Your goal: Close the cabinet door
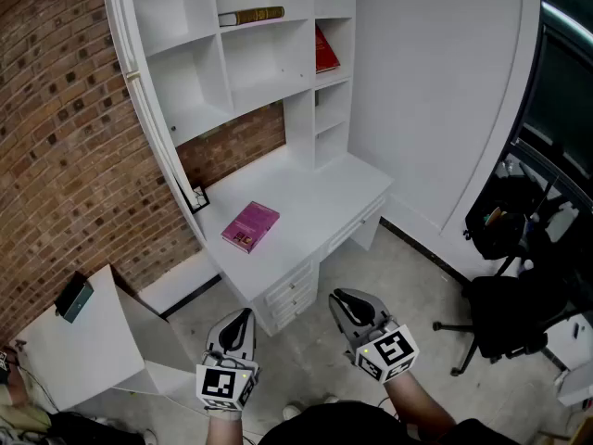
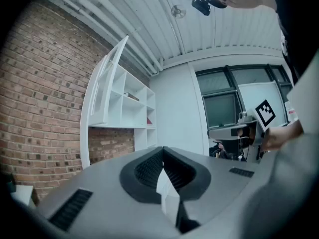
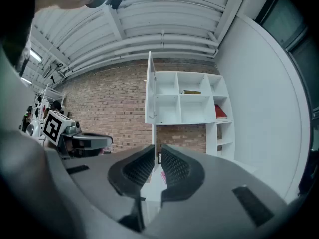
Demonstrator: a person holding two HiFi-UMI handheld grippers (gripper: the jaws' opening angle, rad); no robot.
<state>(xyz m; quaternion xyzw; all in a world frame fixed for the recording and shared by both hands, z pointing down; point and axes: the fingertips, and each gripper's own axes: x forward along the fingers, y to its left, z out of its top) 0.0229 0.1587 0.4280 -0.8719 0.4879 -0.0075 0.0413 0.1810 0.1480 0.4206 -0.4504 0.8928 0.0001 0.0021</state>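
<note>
Evidently the cabinet door, open at the bench's left edge, is not yet reached, so left gripper and right gripper, fingers pressed together empty, must be brought up.

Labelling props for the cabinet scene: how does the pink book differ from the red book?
Pose: the pink book lies flat, cover up; the red book stands leaning on edge.
Place: the pink book is out on the desk top; the red book is up in a right-hand shelf compartment.
Both are closed.
</note>
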